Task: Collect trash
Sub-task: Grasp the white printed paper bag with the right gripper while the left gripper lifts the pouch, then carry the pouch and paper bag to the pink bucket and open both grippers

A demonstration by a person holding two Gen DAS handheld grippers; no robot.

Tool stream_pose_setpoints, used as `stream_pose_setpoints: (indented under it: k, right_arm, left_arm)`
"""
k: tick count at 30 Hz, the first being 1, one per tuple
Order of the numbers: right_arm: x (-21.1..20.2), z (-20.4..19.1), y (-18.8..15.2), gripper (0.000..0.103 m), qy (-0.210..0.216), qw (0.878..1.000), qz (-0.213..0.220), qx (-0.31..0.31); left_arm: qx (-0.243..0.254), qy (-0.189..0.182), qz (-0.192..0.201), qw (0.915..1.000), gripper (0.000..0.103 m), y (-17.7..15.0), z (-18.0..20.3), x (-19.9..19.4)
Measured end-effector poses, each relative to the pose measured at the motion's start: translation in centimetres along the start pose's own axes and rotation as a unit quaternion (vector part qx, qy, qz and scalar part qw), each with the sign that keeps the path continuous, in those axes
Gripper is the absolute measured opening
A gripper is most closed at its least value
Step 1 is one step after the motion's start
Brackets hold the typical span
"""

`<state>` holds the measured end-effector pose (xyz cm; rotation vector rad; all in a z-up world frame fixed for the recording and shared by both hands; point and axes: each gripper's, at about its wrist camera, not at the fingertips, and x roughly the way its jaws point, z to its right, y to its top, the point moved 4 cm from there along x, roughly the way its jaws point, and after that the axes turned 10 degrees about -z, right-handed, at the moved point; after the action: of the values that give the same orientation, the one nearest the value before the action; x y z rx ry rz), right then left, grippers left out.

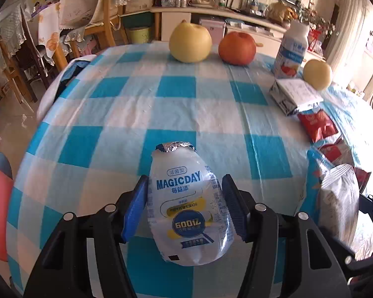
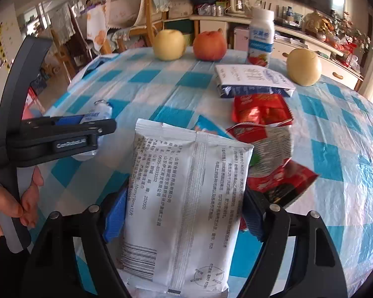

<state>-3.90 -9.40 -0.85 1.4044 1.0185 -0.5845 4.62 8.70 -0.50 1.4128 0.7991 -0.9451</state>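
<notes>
My left gripper (image 1: 184,206) is clamping the yogurt bottle (image 1: 189,206) by its sides over the checked tablecloth (image 1: 176,104). My right gripper (image 2: 184,213) is squeezing the white packet (image 2: 186,198); red wrappers (image 2: 261,111) are lying beyond, fruit (image 2: 169,44) farther back.

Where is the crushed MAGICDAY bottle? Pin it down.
In the left wrist view the MAGICDAY bottle lies on the checked tablecloth, bottom centre, between the left claw pads, left of the white packet.
</notes>
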Motion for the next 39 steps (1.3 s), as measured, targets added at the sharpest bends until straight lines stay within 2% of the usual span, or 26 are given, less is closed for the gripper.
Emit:
stream_pose_setpoints:
  k: [8, 19, 30, 39]
  right_arm:
    - [-2.8, -0.2, 1.1, 0.079, 0.014, 0.999, 0.049, 0.001]
    - [-3.9, -3.3, 2.3, 0.079, 0.043, 0.997, 0.066, -0.017]
    - [-3.4, -8.6, 4.1, 0.079, 0.086, 0.994, 0.061, -0.034]
    - [-3.9, -15.6, 7.5, 0.079, 0.141, 0.986, 0.066, -0.067]
  left_arm:
    - [-0.024, 0.002, 0.035, 0.9991, 0.061, 0.6, -1.9, -2.5]
    - [-0.083, 0.022, 0.079, 0.9931, 0.061, 1.5, -7.0, -5.7]
    - [-0.183, 0.076, 0.125, 0.9721, 0.061, 1.5, -15.1, -9.3]
    - [-0.270, 0.105, 0.150, 0.9454, 0.061, -0.2, -22.5, -12.5]
